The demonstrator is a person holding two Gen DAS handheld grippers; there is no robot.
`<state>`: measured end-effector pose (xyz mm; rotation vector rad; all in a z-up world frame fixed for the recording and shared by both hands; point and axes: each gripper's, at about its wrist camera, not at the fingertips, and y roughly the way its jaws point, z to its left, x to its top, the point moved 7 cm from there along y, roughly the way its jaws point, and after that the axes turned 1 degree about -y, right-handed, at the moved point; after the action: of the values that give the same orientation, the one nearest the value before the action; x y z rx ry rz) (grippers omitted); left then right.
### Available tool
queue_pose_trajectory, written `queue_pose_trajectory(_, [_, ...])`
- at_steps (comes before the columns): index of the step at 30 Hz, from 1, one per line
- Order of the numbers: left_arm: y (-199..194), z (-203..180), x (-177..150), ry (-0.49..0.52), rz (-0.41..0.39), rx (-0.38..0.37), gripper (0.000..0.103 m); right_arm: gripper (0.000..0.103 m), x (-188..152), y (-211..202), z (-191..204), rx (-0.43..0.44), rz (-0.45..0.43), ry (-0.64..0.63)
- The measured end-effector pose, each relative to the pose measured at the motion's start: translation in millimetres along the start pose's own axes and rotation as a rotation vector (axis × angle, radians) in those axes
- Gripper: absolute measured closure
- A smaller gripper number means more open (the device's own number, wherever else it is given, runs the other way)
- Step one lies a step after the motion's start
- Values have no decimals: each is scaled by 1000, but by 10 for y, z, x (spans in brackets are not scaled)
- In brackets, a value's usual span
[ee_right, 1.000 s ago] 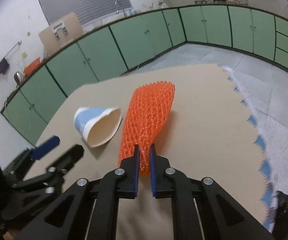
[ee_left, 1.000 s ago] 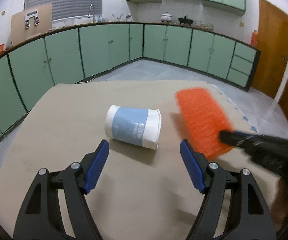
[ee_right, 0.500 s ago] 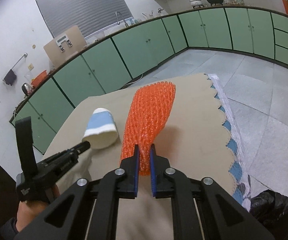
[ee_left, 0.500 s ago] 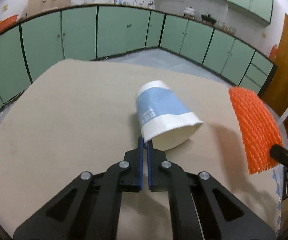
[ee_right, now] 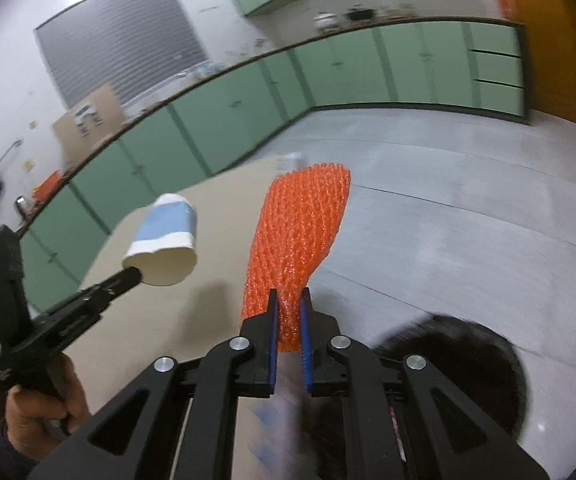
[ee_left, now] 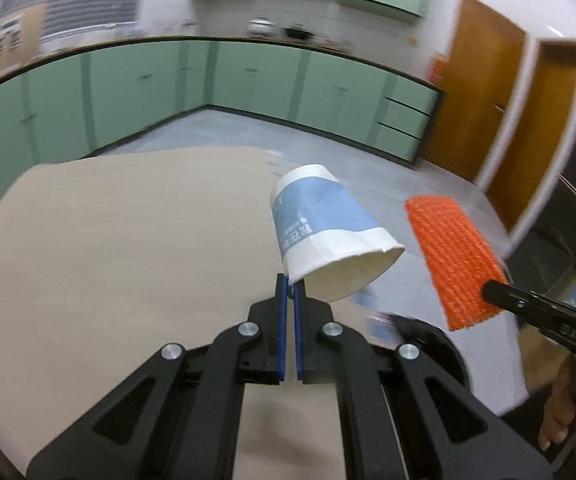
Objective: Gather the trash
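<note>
My left gripper (ee_left: 290, 282) is shut on the rim of a white and blue paper cup (ee_left: 324, 226), which hangs tilted in the air past the right edge of the table. In the right wrist view the same cup (ee_right: 166, 240) sits at the tip of the left gripper (ee_right: 132, 274), held by a hand. My right gripper (ee_right: 288, 300) is shut on the lower end of an orange foam net sleeve (ee_right: 300, 236), lifted above the floor. From the left wrist view that sleeve (ee_left: 452, 256) hangs at the right, pinched by the right gripper (ee_left: 492, 290).
A beige cloth-covered table (ee_left: 120, 248) lies to the left. A black bin bag (ee_right: 460, 356) opens below the right gripper and shows as a dark bag (ee_left: 428, 340) under the left one. Green cabinets (ee_left: 248, 84) line the walls, with wooden doors (ee_left: 484, 104) at right.
The left gripper closed on the cup's rim and lifted it off the table to the right. The right gripper carried the orange sleeve rightward off the table, over the black bag.
</note>
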<state>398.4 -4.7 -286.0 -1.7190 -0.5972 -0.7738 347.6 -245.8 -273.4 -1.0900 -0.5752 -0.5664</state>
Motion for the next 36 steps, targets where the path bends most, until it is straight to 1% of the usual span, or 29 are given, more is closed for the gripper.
queue_pose_trajectory(2, [43, -391, -141, 42, 26, -48, 101, 94, -174, -226, -336, -59, 8, 42])
queue_pose_trajectory(4, [78, -742, -316, 80, 57, -87, 101, 94, -333, -347, -595, -96, 27, 86])
queue_pose_trajectory(8, [191, -1205, -647, 141, 127, -135, 101, 94, -631, -407, -958, -154, 80, 129])
queue_pose_trajectory(10, [276, -1398, -781, 177, 158, -134, 101, 93, -721, -362, -1067, -167, 102, 141])
queue_pose_trajectory(11, [311, -1459, -846, 190, 177, -133, 100, 93, -782, -304, -1132, -181, 128, 150])
queue_pose_trajectory(12, [377, -1520, -904, 210, 204, -129, 100, 90, -835, -241, -1188, -181, 153, 166])
queue_pose_trajectory(13, [454, -1559, -873, 223, 222, -124, 97, 87, -856, -198, -1219, -181, 160, 179])
queue_pose_trajectory(14, [513, -1602, -939, 239, 238, -106, 96, 82, -882, -159, -1264, -187, 173, 189])
queue_pose_trajectory(15, [544, -1613, -971, 248, 247, -101, 91, 77, -882, -135, -1295, -193, 184, 195])
queue_pose_trajectory(16, [560, -1609, -994, 259, 264, -98, 68, 76, -895, -116, -1337, -196, 187, 207])
queue_pose_trajectory(17, [595, -1619, -1038, 269, 276, -94, 48, 72, -897, -112, -1354, -196, 186, 216])
queue_pose_trajectory(18, [615, -1619, -1065, 276, 275, -90, 46, 70, -894, -118, -1359, -195, 181, 222])
queue_pose_trajectory(19, [634, -1616, -1091, 281, 282, -92, 48, 69, -911, -137, -1384, -193, 178, 225])
queue_pose_trajectory(22, [689, -1591, -1093, 270, 294, -86, 48, 69, -956, -172, -1396, -188, 176, 227])
queue_pose_trajectory(24, [647, -1536, -1060, 250, 289, -81, 47, 69, -927, -200, -1393, -183, 170, 230])
queue_pose_trajectory(25, [594, -1511, -1024, 238, 276, -74, 44, 69, -923, -230, -1384, -180, 163, 232])
queue_pose_trajectory(26, [526, -1487, -972, 232, 261, -69, 38, 69, -897, -251, -1362, -177, 155, 232])
queue_pose_trajectory(27, [433, -1462, -904, 225, 234, -56, 34, 68, -849, -307, -1317, -171, 140, 229])
queue_pose_trajectory(28, [347, -1432, -822, 219, 207, -36, 28, 67, -825, -350, -1280, -169, 129, 226])
queue_pose_trajectory(29, [253, -1420, -746, 211, 181, -20, 22, 64, -768, -423, -1220, -164, 111, 221])
queue_pose_trajectory(31, [14, -1334, -574, 183, 136, 3, 17, 56, -650, -599, -1091, -159, 66, 204])
queue_pose_trajectory(33, [-220, -1285, -424, 159, 101, 20, 15, 45, -507, -833, -911, -164, 7, 172])
queue_pose_trajectory(34, [-412, -1239, -323, 145, 68, 34, 13, 42, -435, -957, -812, -162, -26, 153])
queue_pose_trajectory(36, [-711, -1170, -176, 132, 20, 70, 9, 29, -312, -1152, -638, -165, -76, 115])
